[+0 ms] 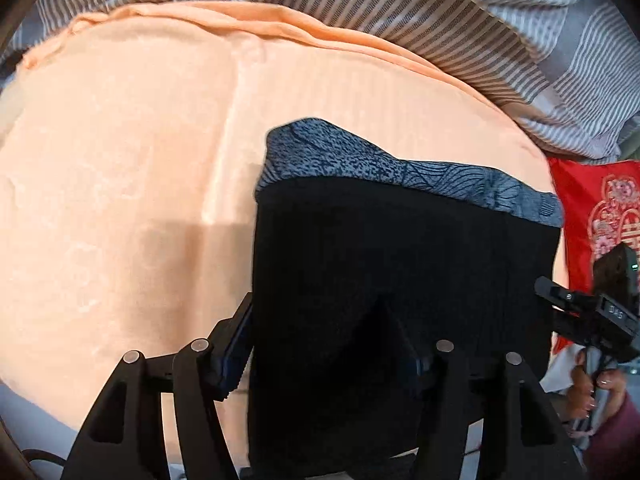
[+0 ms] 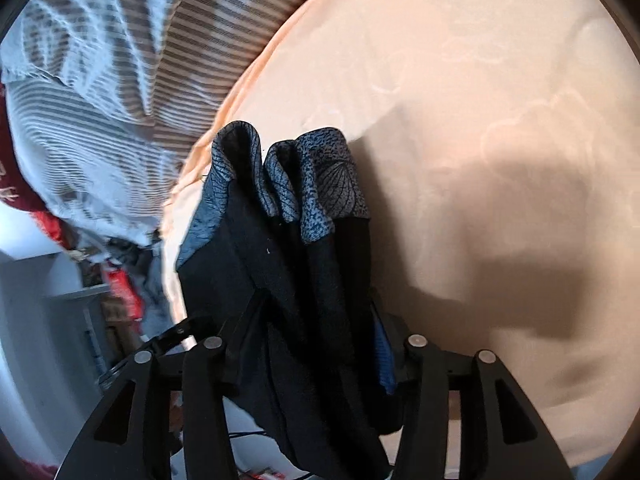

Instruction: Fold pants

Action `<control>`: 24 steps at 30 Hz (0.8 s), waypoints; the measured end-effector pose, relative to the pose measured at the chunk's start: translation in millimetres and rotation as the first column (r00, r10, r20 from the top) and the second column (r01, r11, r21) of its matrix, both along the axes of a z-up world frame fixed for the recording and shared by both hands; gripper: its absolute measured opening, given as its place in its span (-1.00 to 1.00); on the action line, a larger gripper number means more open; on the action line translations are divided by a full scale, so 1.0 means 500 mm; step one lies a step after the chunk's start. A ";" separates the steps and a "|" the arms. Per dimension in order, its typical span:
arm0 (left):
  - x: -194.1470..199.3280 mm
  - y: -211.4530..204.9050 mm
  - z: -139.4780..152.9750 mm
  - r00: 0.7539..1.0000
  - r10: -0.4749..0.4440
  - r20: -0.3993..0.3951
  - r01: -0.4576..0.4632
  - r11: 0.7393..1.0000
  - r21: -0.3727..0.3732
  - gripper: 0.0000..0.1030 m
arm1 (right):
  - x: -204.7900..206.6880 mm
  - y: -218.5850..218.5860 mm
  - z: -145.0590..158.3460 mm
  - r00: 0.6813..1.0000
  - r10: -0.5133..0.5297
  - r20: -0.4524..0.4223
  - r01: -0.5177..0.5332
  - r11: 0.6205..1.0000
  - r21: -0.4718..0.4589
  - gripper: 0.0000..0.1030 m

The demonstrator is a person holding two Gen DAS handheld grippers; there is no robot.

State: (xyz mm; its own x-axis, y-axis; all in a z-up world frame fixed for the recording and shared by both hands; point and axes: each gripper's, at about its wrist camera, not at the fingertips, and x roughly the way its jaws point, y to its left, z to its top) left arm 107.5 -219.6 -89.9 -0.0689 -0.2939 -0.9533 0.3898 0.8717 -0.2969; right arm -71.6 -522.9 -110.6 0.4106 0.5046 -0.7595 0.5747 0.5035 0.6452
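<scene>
1. Your left claw sits at the bottom centre of the left wrist view with the black pants filling the gap between its jaws. Whether the pads actually press on the cloth I cannot tell: the fabric hides the inner faces.

2. The pants hang as a broad dark panel, patterned blue-grey hem at the top edge in mid-frame. You hold them spread so the fold lands flat on the bed, whose peach sheet fills the left half of the frame.

3. In the right wrist view, your right claw at bottom centre has the pants bunched between its jaws in several pleats, the hems fanning up toward frame centre. Again, I cannot say for sure whether the grip is closed or easing off.

4. Look far right in the left wrist view: the right claw pokes in at the edge, your hand below it. So each claw has 1 side of the garment, keeping it stretched between them.

5. The striped bedding runs along the top of the frame, and the red cushion sits at the right, both clear of the landing spot.

6. My read: you are mid-fold, carrying the doubled pants over the sheet. Lay them down evenly.
</scene>
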 end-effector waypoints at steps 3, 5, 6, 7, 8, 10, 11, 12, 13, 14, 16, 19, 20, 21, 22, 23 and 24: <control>-0.007 0.006 0.018 0.999 -0.007 0.044 0.006 1.000 0.029 0.24 | 0.014 0.018 0.025 0.997 0.049 -0.067 -0.059 0.986 -0.154 0.17; -0.012 0.012 0.029 0.998 -0.009 0.062 0.006 0.999 0.047 0.32 | 0.019 0.029 0.037 0.993 0.062 -0.102 -0.084 0.971 -0.225 0.23; -0.013 0.017 0.029 0.998 -0.011 0.064 0.007 0.998 0.060 0.41 | 0.021 0.033 0.041 0.991 0.063 -0.119 -0.092 0.964 -0.251 0.28; -0.016 0.019 0.030 0.998 -0.012 0.068 0.007 0.997 0.073 0.53 | 0.022 0.037 0.046 0.988 0.060 -0.140 -0.097 0.955 -0.278 0.34; -0.017 0.021 0.033 0.997 -0.009 0.072 0.004 0.997 0.078 0.53 | 0.023 0.040 0.052 0.986 0.056 -0.156 -0.101 0.949 -0.300 0.36; -0.023 0.028 0.038 0.997 -0.013 0.070 0.006 0.996 0.092 0.53 | 0.027 0.054 0.070 0.981 0.048 -0.185 -0.112 0.930 -0.351 0.36; -0.028 0.033 0.044 0.997 -0.014 0.074 0.006 0.995 0.105 0.53 | 0.023 0.057 0.076 0.979 0.048 -0.197 -0.120 0.920 -0.374 0.37; -0.033 0.034 0.050 0.996 -0.016 0.085 0.006 0.993 0.115 0.53 | 0.022 0.065 0.086 0.977 0.048 -0.207 -0.130 0.906 -0.402 0.38; -0.038 0.031 0.054 0.996 -0.019 0.093 0.008 0.992 0.126 0.53 | 0.023 0.071 0.095 0.977 0.046 -0.210 -0.132 0.900 -0.415 0.39; -0.043 0.034 0.058 0.994 -0.026 0.102 0.011 0.989 0.148 0.53 | 0.020 0.077 0.104 0.976 0.042 -0.212 -0.131 0.895 -0.426 0.41; -0.055 0.037 0.067 0.992 -0.037 0.118 0.015 0.983 0.184 0.53 | 0.010 0.088 0.122 0.976 0.028 -0.216 -0.125 0.885 -0.449 0.52; -0.078 0.035 0.079 0.989 -0.069 0.128 0.038 0.973 0.227 0.90 | -0.005 0.114 0.158 0.978 0.025 -0.206 -0.125 0.866 -0.485 0.57; -0.088 0.033 0.088 0.986 -0.085 0.140 0.051 0.971 0.233 0.90 | -0.008 0.126 0.168 0.978 0.029 -0.206 -0.130 0.858 -0.498 0.59; -0.095 0.031 0.094 0.984 -0.101 0.148 0.063 0.969 0.238 0.90 | -0.011 0.137 0.177 0.978 0.035 -0.205 -0.136 0.852 -0.505 0.60; -0.103 0.026 0.100 0.981 -0.119 0.154 0.079 0.966 0.245 0.90 | -0.016 0.147 0.185 0.978 0.043 -0.203 -0.143 0.849 -0.509 0.61; -0.113 0.022 0.105 0.978 -0.139 0.154 0.097 0.963 0.251 0.91 | -0.019 0.160 0.193 0.978 0.052 -0.202 -0.151 0.845 -0.513 0.62; -0.120 0.018 0.106 0.977 -0.152 0.151 0.110 0.960 0.256 0.93 | -0.022 0.171 0.199 0.978 0.058 -0.202 -0.157 0.841 -0.518 0.67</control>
State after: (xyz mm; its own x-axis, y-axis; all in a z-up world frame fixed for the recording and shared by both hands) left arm 47.5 -210.8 -36.7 0.0761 -0.0491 -0.9959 0.5309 0.8474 -0.0012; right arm -82.6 -437.3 -11.0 0.2164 0.0398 -0.9755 0.5728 0.8039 0.1599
